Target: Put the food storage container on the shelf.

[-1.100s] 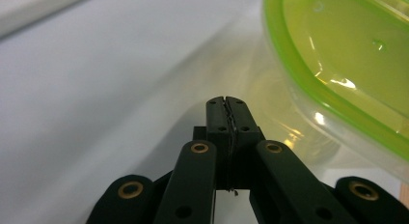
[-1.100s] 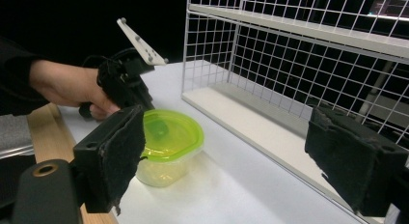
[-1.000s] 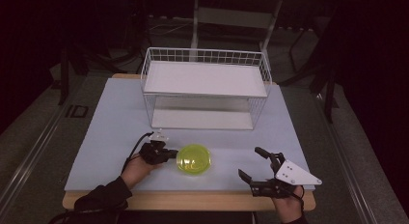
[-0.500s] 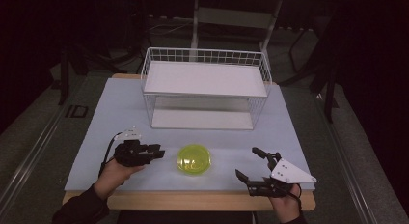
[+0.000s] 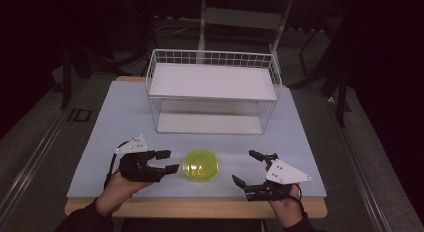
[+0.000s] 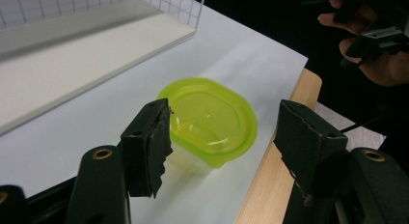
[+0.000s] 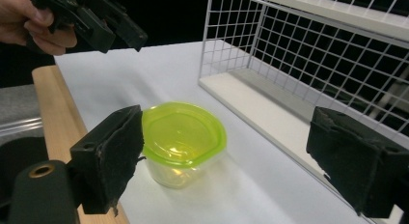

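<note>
Left gripper (image 5: pixel 166 161) jaws apart, right gripper (image 5: pixel 248 167) spread wide too, flanking the translucent lime-green lidded plastic tub (image 5: pixel 200 165) on the bench (image 5: pixel 115 122); gripper views reveal its clear base beneath the lid.

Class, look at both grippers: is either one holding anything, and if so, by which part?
Nothing is held. The left gripper and the right gripper are both open, one on each side of the yellow-green lidded container, touching nothing.

The room was dark; a grey floor (image 5: pixel 45 142) surrounded the table (image 5: pixel 120 112), with chair legs (image 5: pixel 202 27) behind.
</note>
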{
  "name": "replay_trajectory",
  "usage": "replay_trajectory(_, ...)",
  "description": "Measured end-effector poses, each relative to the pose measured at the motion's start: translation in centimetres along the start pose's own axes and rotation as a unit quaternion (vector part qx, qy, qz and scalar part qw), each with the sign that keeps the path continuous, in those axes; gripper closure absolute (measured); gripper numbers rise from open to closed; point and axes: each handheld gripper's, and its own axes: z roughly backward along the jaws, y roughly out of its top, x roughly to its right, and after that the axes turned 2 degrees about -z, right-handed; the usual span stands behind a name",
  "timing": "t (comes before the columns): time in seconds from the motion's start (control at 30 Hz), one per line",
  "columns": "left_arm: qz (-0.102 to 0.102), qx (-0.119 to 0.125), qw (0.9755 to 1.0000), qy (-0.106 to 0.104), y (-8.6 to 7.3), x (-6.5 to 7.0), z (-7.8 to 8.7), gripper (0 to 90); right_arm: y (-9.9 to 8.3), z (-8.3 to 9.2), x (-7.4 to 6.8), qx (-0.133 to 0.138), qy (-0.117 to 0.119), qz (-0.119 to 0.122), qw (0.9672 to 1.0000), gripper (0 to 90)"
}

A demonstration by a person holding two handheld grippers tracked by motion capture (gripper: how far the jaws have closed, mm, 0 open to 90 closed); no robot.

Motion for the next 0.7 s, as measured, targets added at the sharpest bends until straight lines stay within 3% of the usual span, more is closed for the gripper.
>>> replay_trajectory(0.1, -0.003, -0.002, 1.0000, -0.003, 0.3, 0.3, -0.6, 37.6, 0.4, -0.7, 0.1, -0.007, -0.008, 0.001, 0.9999, 11.0)
replay_trajectory(0.17, -0.008, -0.005, 1.0000, 0.004, 0.4, 0.4, -1.0, 36.6, 0.6, -1.2, 0.2, -0.010, 0.003, -0.005, 0.9999, 10.6)
replay_trajectory(0.33, 0.002, 0.001, 0.9999, 0.014, 0.6, 0.0, -1.6, 36.2, 1.0, -2.8, 0.4, -0.025, -0.002, -0.015, 0.9996, 11.5)
replay_trajectory(0.53, 0.035, 0.000, 0.9992, 0.019, 0.6, -0.9, -2.5, 31.9, 1.1, -4.6, 1.3, -0.051, -0.006, -0.050, 0.9974, 15.6)
replay_trajectory(0.7, 0.075, -0.016, 0.9963, 0.040, -0.4, -1.6, -3.3, 30.7, 0.5, -6.4, 1.5, -0.072, -0.002, -0.067, 0.9952, 19.4)
